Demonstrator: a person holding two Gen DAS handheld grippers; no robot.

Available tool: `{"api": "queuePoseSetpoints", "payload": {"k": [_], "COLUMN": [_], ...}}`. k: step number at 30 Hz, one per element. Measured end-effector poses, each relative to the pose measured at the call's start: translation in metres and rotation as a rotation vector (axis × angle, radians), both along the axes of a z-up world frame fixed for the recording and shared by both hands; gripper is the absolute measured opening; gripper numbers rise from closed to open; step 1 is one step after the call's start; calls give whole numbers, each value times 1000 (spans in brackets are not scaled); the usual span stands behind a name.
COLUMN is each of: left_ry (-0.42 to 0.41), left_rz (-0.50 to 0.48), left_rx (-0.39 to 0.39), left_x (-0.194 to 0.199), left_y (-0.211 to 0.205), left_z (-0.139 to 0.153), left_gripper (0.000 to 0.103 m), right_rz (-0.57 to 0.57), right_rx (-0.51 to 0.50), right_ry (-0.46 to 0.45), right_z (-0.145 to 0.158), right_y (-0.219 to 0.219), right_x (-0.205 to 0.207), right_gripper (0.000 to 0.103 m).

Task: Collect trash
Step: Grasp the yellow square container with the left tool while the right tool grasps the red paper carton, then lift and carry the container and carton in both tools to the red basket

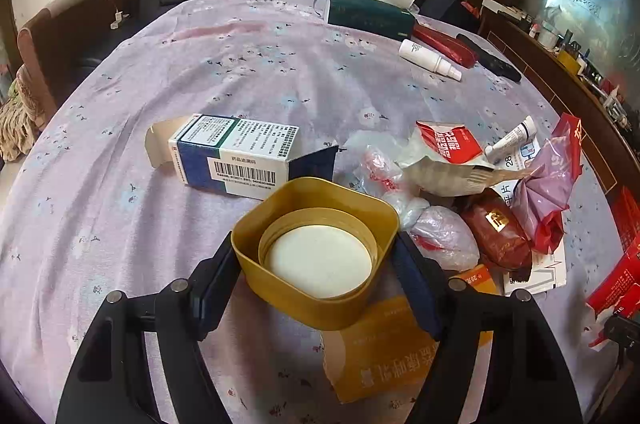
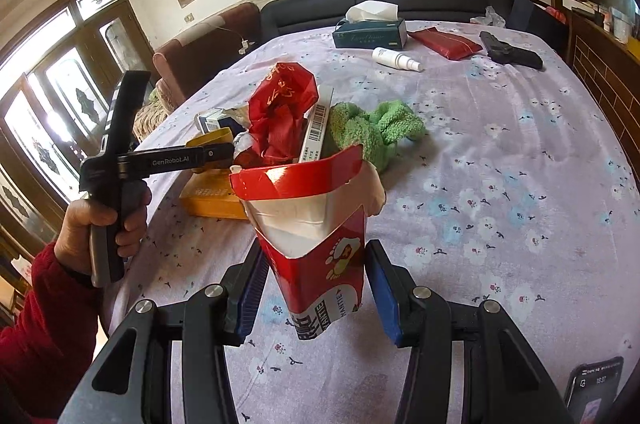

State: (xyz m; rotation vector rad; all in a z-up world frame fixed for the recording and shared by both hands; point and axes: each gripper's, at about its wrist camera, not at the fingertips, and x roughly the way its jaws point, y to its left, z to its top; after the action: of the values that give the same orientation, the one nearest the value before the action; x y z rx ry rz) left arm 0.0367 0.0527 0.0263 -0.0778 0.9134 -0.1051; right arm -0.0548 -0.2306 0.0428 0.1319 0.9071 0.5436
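My left gripper (image 1: 316, 284) is shut on a gold square lid (image 1: 320, 208) with a white liner, held above the floral bedspread (image 1: 280, 72). Ahead lies a blue-and-white medicine box (image 1: 236, 156). To its right is a trash pile: a red-and-white sachet (image 1: 444, 144), a small tube (image 1: 512, 140), crumpled plastic bags (image 1: 436, 232), a brown packet (image 1: 500, 236) and an orange carton (image 1: 384, 348). My right gripper (image 2: 316, 300) is shut on a torn red carton (image 2: 320, 264) whose top flap stands open. The left gripper (image 2: 212, 154) and its lid (image 2: 214, 138) show beside the pile, in a person's hand (image 2: 100, 224).
At the far side of the bedspread (image 2: 500, 184) lie a green tissue box (image 2: 370, 32), a white spray bottle (image 2: 396, 58), a red pouch (image 2: 444, 44) and a black object (image 2: 512, 54). A green cloth (image 2: 372, 128) sits behind the pile. A phone (image 2: 596, 388) lies at lower right.
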Motion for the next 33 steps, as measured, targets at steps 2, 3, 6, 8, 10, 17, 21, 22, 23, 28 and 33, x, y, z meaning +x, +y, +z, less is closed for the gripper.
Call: {"api": "queuePoseSetpoints", "payload": {"k": [2, 3, 6, 8, 10, 17, 21, 22, 23, 28, 33], "left_ry": [-6, -14, -37, -63, -89, -167, -171, -171, -170, -167, -172], "left_rz": [5, 7, -3, -15, -30, -118, -171, -182, -190, -232, -266], "left_rx": [4, 4, -12, -18, -27, -40, -48, -51, -55, -64, -60], "left_x": [-3, -5, -17, -30, -43, -85, -97, -99, -100, -104, -108], "left_y": [-1, -2, -4, -9, -17, -58, -81, -87, -91, -113, -131], "left_z": [1, 2, 11, 20, 28, 46, 47, 46, 46, 45, 48], "left_gripper": [73, 73, 73, 74, 74, 74, 74, 74, 74, 74, 74], "right_rz": [-4, -3, -7, -12, -19, -55, -82, -89, -99, -142, -176], "right_rx": [-1, 0, -1, -3, -2, 5, 11, 13, 14, 29, 47], "right_ry": [-1, 0, 1, -1, -4, -7, -4, -5, -7, -9, -9], "right_z": [-1, -1, -2, -1, 0, 2, 3, 4, 5, 9, 11], "right_y": [1, 1, 1, 0, -2, -12, -22, -25, -29, -48, -65], "right_x": [0, 0, -2, -4, -5, -11, -15, -16, -18, -25, -30], "right_gripper": [53, 53, 53, 53, 53, 53, 53, 53, 53, 53, 53]}}
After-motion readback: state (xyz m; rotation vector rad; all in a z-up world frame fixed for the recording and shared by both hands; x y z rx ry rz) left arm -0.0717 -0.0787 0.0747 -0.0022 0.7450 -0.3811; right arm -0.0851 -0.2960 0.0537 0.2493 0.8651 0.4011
